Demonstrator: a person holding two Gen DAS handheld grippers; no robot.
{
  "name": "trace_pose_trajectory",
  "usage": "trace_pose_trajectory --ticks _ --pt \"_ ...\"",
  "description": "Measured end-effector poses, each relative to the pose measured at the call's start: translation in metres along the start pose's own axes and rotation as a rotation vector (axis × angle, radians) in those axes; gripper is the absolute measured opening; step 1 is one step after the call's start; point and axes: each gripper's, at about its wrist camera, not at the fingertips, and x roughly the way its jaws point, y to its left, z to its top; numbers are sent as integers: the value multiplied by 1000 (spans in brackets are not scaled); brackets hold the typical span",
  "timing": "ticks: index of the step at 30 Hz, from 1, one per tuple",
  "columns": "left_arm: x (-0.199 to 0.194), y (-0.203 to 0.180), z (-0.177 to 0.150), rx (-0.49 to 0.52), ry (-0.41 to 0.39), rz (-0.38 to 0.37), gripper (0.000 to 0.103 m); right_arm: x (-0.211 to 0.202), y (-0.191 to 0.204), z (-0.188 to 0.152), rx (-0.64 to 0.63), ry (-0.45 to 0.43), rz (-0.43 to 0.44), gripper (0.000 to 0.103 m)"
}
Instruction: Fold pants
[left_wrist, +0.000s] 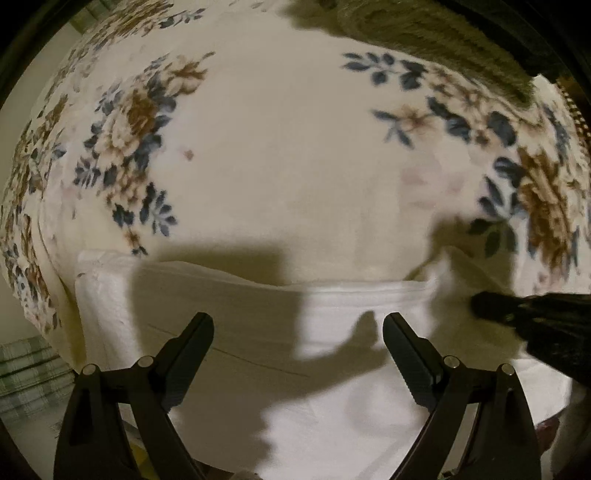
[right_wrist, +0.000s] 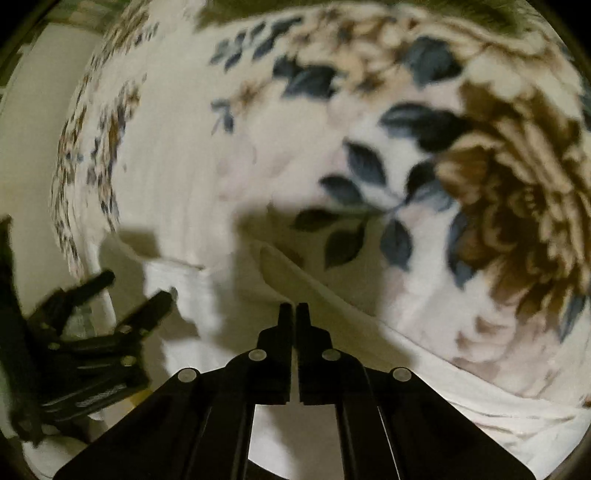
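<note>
Pants (left_wrist: 332, 369), one white pair, lie under two grippers: left gripper (left_wrist: 298, 326) spread, right gripper (right_wrist: 294, 310) pressed together.

Left gripper (left_wrist: 298, 328), right gripper (right_wrist: 294, 310): black ridged fingers, silver pivot screws

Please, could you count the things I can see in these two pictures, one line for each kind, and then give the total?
White pants: 1
Floral blanket under them: 1
Hand-held gripper: 2, the left hand-held gripper open, the right hand-held gripper shut; whether it pinches cloth cannot be told
Olive-brown fuzzy fabric at the top edge: 1
Total: 5
</note>
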Motion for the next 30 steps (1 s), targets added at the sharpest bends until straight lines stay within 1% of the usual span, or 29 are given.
trace_pose_trajectory --ticks 1,2,4,5,6,8,11,13,15,16,17,18,19,21,22,23,24,28,30 --pt "-4 -1 3 1 2 -13 94 2 -3 0 14 18 19 9" --pt "-8 -6 5 3 2 -38 94 -1 -11 -2 30 34 56 25" --pt "-10 -16 9 16 7 -75 94 -12 -23 -8 39 34 72 42" --pt "-8 -24 12 28 19 -88 94 -20 -32 -15 38 23 72 42" --pt "-5 -30 15 39 29 -95 94 -22 -32 -19 33 22 60 43" --pt "7 -46 21 70 51 -89 94 -28 -44 -34 -3 43 19 44" --pt "22 -58 31 97 61 -49 94 -23 -56 -48 -63 85 -52 44" --pt "29 -61 32 102 62 -35 94 -20 -61 -52 -94 85 -81 44" --pt "31 -61 35 104 59 -27 94 -22 -63 -54 -140 63 -109 41" --pt "32 -61 37 102 62 -28 94 -23 -60 -55 -161 46 -118 15" --pt "32 -60 37 98 61 -27 94 -24 -61 -55 -172 36 -126 2" --pt "34 -57 37 97 59 -25 94 -23 -58 -54 -170 37 -131 2" --pt "33 -59 37 94 59 -21 94 -26 -61 -54 -156 22 -141 2" --pt "34 -62 38 82 59 -20 94 -30 -55 -53 -167 -2 -163 2" --pt "38 -55 37 80 60 -21 95 -32 -55 -51 -150 -12 -161 2" --pt "39 -56 38 73 61 -24 95 -34 -57 -48 -110 -24 -142 2" --pt "43 -55 32 73 62 -25 95 -38 -60 -46 -82 -47 -132 2" --pt "38 -57 36 76 67 -27 96 -41 -71 -48 -53 -47 -100 3" --pt "38 -57 42 82 64 -22 96 -40 -76 -51 -79 12 -68 20"
